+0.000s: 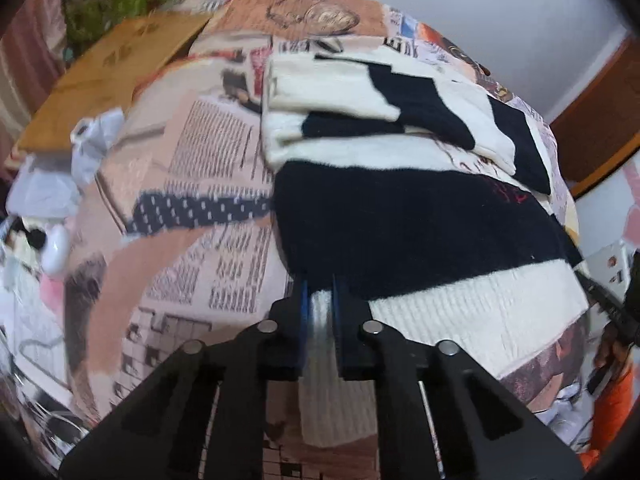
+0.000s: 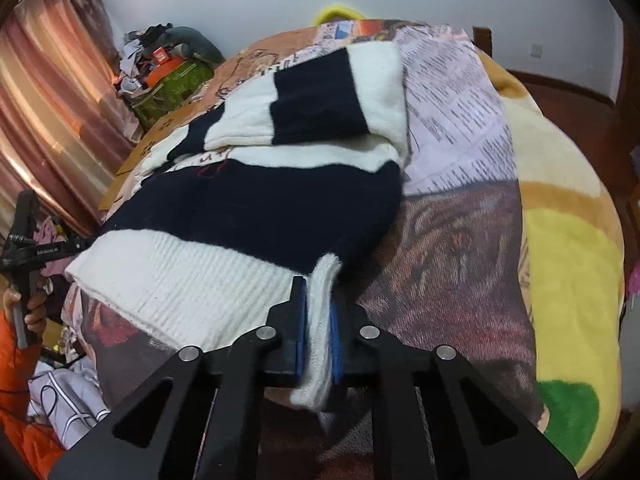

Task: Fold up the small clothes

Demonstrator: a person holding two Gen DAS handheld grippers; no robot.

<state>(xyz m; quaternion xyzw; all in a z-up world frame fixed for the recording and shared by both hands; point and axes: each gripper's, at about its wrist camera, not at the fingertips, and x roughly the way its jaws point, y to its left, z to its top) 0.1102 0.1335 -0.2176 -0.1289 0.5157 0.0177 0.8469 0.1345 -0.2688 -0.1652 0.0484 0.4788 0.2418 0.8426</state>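
Because each corner of the ribbed white hem must rise together, the left gripper [image 1: 319,312] and right gripper [image 2: 317,312] both pinch the striped sweater [image 2: 248,200], which lies half-folded on the printed blanket [image 1: 208,184].

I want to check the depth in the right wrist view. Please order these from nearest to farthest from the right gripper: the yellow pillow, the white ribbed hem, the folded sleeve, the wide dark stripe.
1. white ribbed hem, pinched in the right gripper, low centre.
2. wide dark stripe, just beyond, mid-frame.
3. folded sleeve, on top, upper centre.
4. yellow pillow, far edge, top.
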